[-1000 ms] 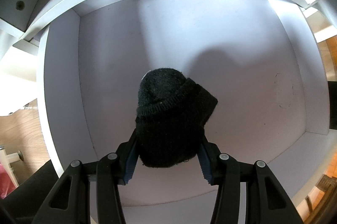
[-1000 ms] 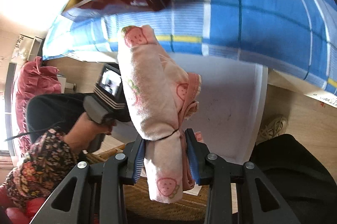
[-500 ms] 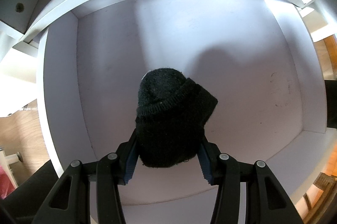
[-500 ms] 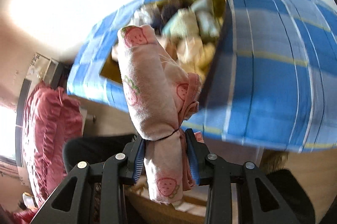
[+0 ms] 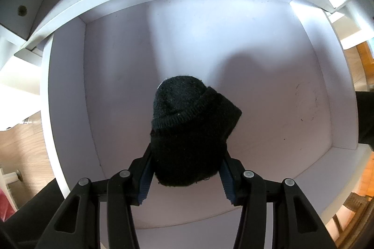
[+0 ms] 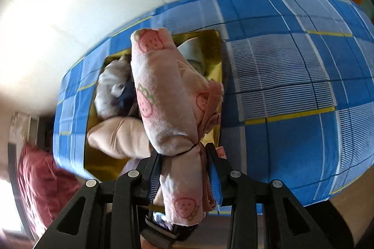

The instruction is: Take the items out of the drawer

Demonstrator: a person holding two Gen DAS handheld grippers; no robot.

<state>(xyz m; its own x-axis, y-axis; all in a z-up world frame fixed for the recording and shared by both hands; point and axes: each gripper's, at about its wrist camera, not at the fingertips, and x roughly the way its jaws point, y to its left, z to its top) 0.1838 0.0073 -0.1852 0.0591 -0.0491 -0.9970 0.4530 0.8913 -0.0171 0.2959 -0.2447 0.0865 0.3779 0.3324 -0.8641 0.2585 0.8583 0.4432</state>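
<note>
A bed (image 6: 292,76) in a blue, white and yellow checked cover fills the right and centre of the right wrist view, under a pale wall across the top. Set on it at centre left is a gold-lined box (image 6: 212,38), crowded with bundled cloth in cream, grey and dark blue. A crumpled red fabric (image 6: 39,176) lies at lower left. In the left wrist view, a white drawer (image 5: 67,94) takes up nearly the whole frame, its floor bare but for faint scuff marks at right. At lower centre of the right wrist view, the right tool (image 6: 184,169) pinches a rolled pink garment (image 6: 163,94) printed with strawberries, bound by a thin dark band just above the pads; the roll rises in front of the box. At lower centre of the left wrist view, the left tool (image 5: 185,170) pinches a black knitted sock bundle (image 5: 191,127) above the drawer floor.
</note>
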